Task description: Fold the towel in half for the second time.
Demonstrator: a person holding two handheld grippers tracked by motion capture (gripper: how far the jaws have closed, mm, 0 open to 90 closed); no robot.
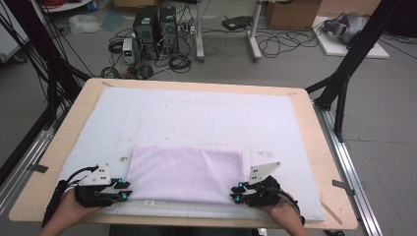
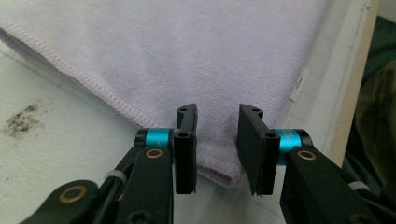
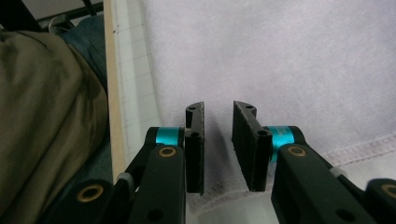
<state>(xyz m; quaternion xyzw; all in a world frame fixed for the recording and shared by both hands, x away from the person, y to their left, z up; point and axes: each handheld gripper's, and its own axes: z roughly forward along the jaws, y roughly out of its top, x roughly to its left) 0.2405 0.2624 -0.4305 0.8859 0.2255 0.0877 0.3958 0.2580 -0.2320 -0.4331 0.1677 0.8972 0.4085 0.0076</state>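
We find a pale lilac towel (image 1: pixel 184 173) lying flat, folded into a wide strip, on the white mat (image 1: pixel 196 113) that covers the table (image 1: pixel 314 147). It sits at 6 o'clock on the mat, close to the person's edge.

The left gripper (image 1: pixel 127 190) stands at the towel's 8 o'clock corner. In the left gripper view its jaws are parted to a narrow gap, with the folded corner of the towel (image 2: pixel 219 168) lying between and beneath them; the pads do not press on the cloth. The right gripper (image 1: pixel 237 191) stands at the 4 o'clock corner. In the right gripper view its jaws show the same narrow gap above the hemmed edge (image 3: pixel 369 144), again without a pinch. Neither gripper holds anything.

Risks, in our judgement:
- If the next move is a fresh pinch, the narrow gap may catch only the top layer, and the fold would peel apart on lifting.
- If the hands withdraw, a pad dragging on the terry pile could pull a corner askew.
- The towel lies near the table's edge at 6 o'clock; an uneven pull could slide it off the mat.
- A small label (image 2: pixel 299 85) near the edge could snag.
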